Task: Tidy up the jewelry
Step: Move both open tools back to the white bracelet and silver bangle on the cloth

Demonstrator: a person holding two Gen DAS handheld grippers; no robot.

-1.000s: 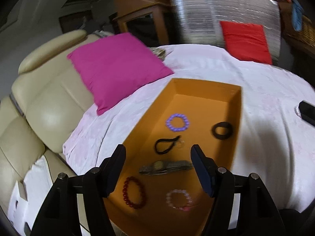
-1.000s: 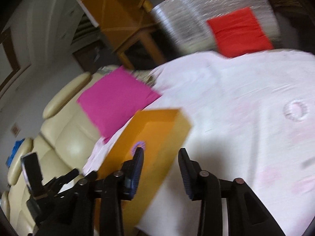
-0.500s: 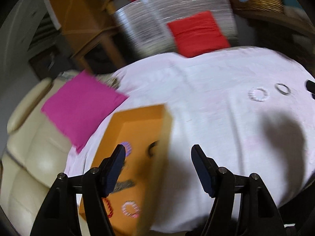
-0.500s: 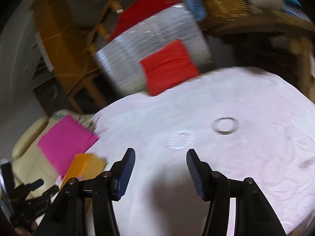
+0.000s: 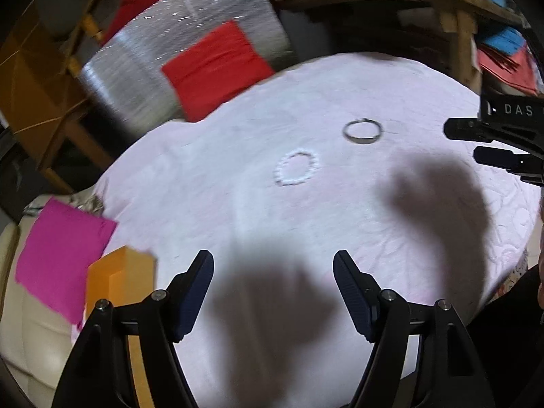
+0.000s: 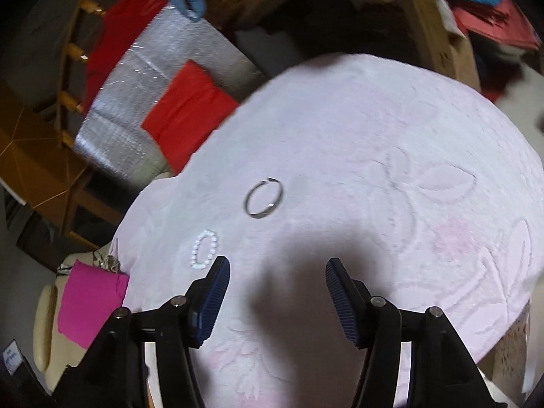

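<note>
Over on the far left the magenta cushion point(image 5: 61, 258) is lying on the cream sofa point(image 5: 30, 336), and right beside it the orange box point(image 5: 119, 282) is sitting at the edge of the desk point(image 5: 210, 183) under its pale pink embossed cloth, only a corner of the box showing. Moving in, the left gripper point(image 5: 273, 292) is hovering above the cloth with its jaws spread wide and nothing between them, casting a dark shadow on the fabric beneath. Ahead of it, out in the middle of the cloth, the white bead bracelet point(image 5: 297, 168) is lying flat, and just to its right and a little farther off the thin metal bangle point(image 5: 362, 131) is resting, the two near each other but apart. Further right, the right gripper point(image 6: 277, 297) is hanging over the same cloth, its jaws having just been opening and now standing apart, empty; from its own camera the bead bracelet point(image 6: 204, 250) is sitting just past its left fingertip and the bangle point(image 6: 264, 198) beyond it. Behind the desk a red cushion point(image 5: 214, 68) is leaning against a silvery panel point(image 5: 163, 51).
</note>
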